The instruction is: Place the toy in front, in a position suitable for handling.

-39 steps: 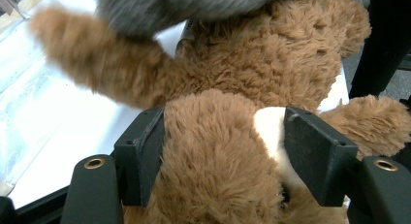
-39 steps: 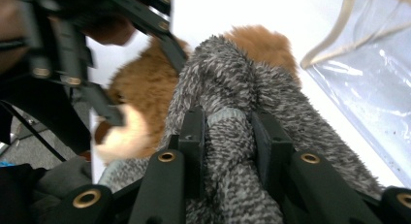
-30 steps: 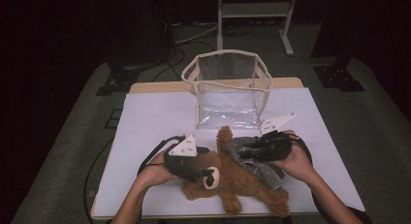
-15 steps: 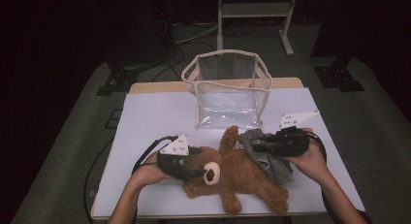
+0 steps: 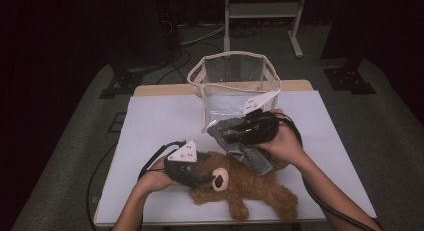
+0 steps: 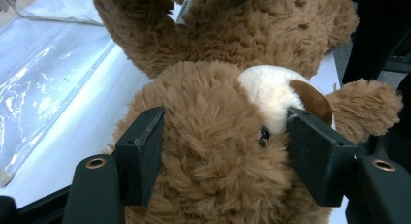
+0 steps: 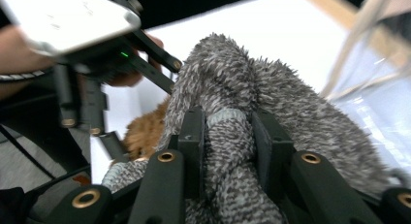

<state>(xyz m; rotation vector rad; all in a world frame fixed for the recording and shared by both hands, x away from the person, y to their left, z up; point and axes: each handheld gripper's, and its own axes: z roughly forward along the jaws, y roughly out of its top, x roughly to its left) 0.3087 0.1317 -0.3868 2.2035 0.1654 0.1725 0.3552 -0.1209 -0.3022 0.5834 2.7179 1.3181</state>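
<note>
The clear plastic bag (image 5: 235, 86) stands open at the far middle of the white table (image 5: 150, 121); nothing can be seen inside it. The right gripper (image 5: 235, 135) is clamped on a grey knitted garment (image 5: 250, 158), lifted just in front of the bag. The left gripper (image 5: 204, 179) squeezes the head of the brown teddy bear (image 5: 250, 186) lying at the near edge.

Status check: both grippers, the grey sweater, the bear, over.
Right gripper shut on grey sweater, lifted off teddy bear. Left gripper clamps the bear's head. Clear bag stands open behind, path unobstructed.
</note>
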